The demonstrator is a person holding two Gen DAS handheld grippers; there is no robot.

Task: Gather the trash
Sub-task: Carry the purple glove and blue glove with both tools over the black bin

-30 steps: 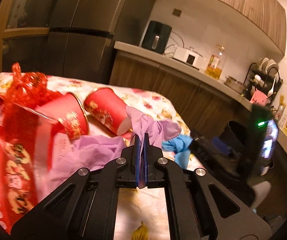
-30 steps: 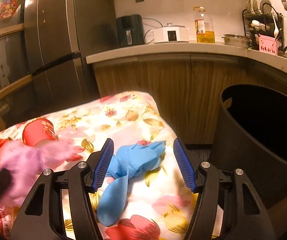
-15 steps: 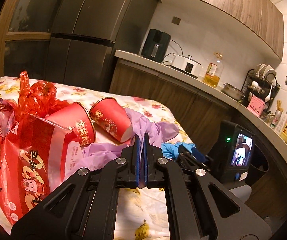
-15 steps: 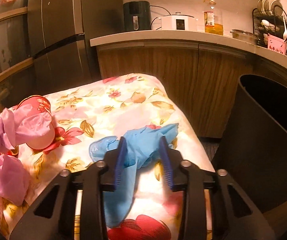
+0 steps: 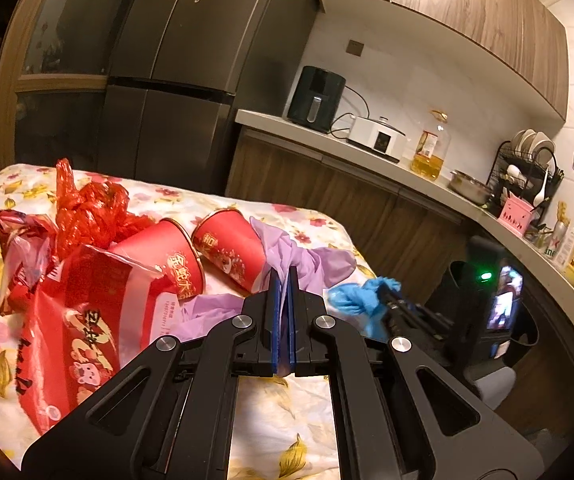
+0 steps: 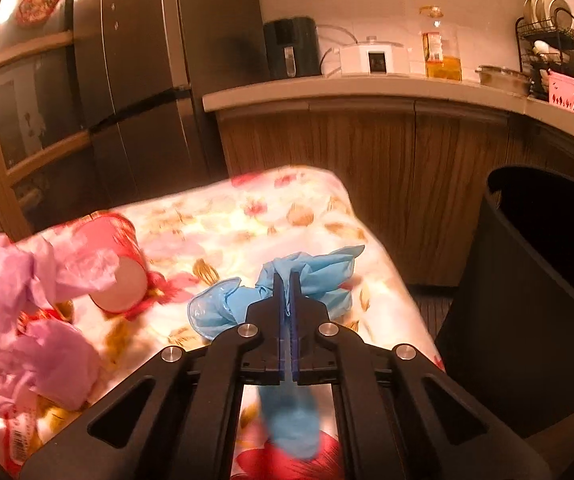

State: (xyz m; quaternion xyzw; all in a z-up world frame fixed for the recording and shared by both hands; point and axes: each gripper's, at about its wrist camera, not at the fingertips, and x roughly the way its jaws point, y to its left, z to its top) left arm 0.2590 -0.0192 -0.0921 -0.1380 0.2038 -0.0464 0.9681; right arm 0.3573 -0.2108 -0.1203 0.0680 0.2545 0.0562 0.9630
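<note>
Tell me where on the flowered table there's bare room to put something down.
Bare cloth lies between the red cup, the blue glove and the table's far edge by the counter. It is crowded around the purple glove, second cup and red bags.

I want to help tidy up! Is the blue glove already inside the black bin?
No, the blue glove is pinched in the right claw above the flowery table, beside the black bin.
</note>
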